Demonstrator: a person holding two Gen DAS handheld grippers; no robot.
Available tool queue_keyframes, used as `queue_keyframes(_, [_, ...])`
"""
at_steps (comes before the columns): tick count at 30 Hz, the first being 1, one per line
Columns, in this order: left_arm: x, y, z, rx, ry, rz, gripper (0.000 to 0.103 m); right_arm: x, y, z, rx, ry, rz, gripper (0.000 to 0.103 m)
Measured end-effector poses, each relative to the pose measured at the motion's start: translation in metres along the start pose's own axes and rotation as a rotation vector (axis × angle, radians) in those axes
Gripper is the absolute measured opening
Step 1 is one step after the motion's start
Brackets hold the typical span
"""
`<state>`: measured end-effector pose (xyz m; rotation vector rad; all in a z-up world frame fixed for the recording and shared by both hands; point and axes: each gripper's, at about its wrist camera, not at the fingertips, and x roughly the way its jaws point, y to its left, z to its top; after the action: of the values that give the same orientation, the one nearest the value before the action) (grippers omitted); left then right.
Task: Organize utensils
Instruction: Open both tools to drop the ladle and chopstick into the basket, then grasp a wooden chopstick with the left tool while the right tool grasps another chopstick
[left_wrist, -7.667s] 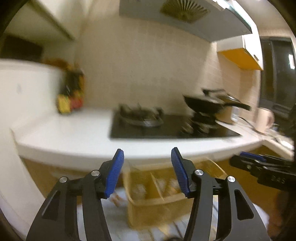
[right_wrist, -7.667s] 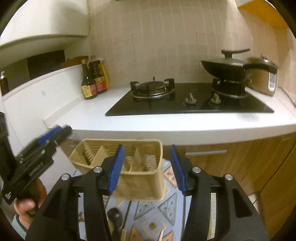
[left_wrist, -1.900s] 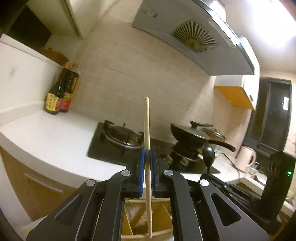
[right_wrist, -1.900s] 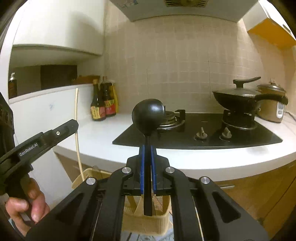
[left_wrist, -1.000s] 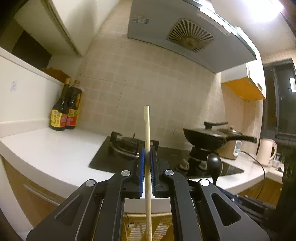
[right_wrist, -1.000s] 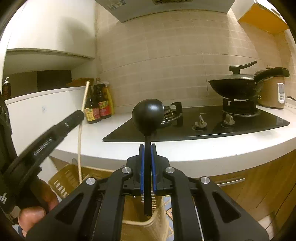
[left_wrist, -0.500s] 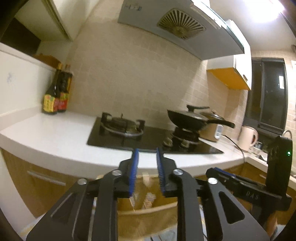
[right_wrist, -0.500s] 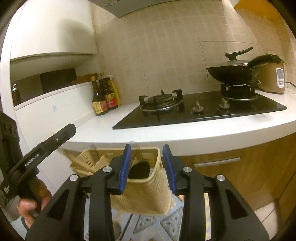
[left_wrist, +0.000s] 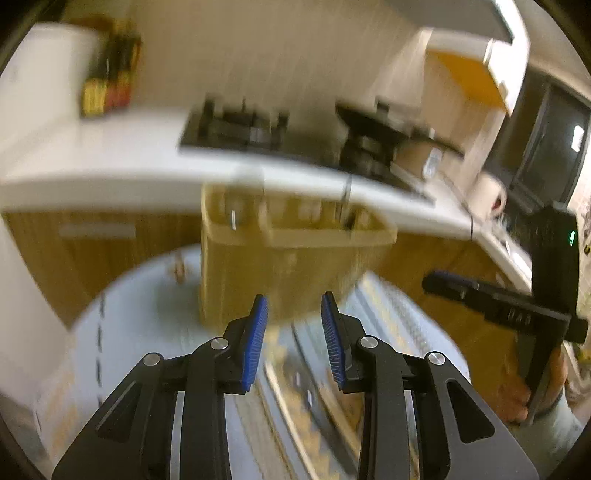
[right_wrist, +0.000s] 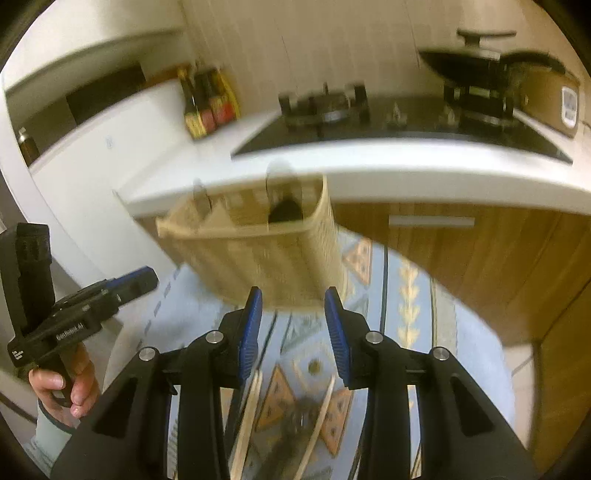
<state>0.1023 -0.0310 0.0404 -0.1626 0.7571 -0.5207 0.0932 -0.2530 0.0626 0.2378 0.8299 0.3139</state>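
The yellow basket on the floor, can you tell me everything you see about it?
The basket is a pale yellow, boxy holder that looks like woven plastic with a thick rim. Walls inside split it into compartments. It stands upright on a blue patterned rug, in front of wooden cabinets below the white counter. A black spoon sits head-up in its right-hand compartment, and a blurry stick pokes out too. Nothing grips it.

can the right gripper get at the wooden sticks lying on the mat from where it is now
Probably yes. The right gripper is empty with its fingers apart, and the sticks lie on the mat just below them. Nothing lies between; the basket stands further off.
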Motion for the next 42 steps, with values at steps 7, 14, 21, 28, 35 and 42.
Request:
queue_keyframes(7, [0.046, -0.002, -0.047, 0.031, 0.287, 0.028, 0.029, 0.034, -0.001, -0.033, 0.006, 0.251, -0.037, 0.032])
queue_keyframes(14, [0.07, -0.002, -0.079, 0.082, 0.427, 0.056, 0.028, 0.058, -0.013, -0.068, 0.055, 0.437, -0.086, 0.03])
queue_keyframes(21, [0.066, -0.006, -0.078, 0.107, 0.447, 0.073, 0.028, 0.058, -0.009, -0.1, 0.032, 0.563, -0.095, 0.02])
queue_keyframes(28, [0.073, -0.014, -0.076, 0.158, 0.484, 0.102, 0.028, 0.063, 0.005, -0.118, -0.014, 0.603, -0.15, 0.017])
queue_keyframes(35, [0.082, -0.029, -0.075, 0.239, 0.516, 0.169, 0.027, 0.072, 0.033, -0.127, -0.111, 0.611, -0.241, 0.01])
queue_keyframes(42, [0.084, -0.03, -0.076, 0.244, 0.475, 0.223, 0.014, 0.067, 0.031, -0.131, -0.117, 0.604, -0.235, 0.005])
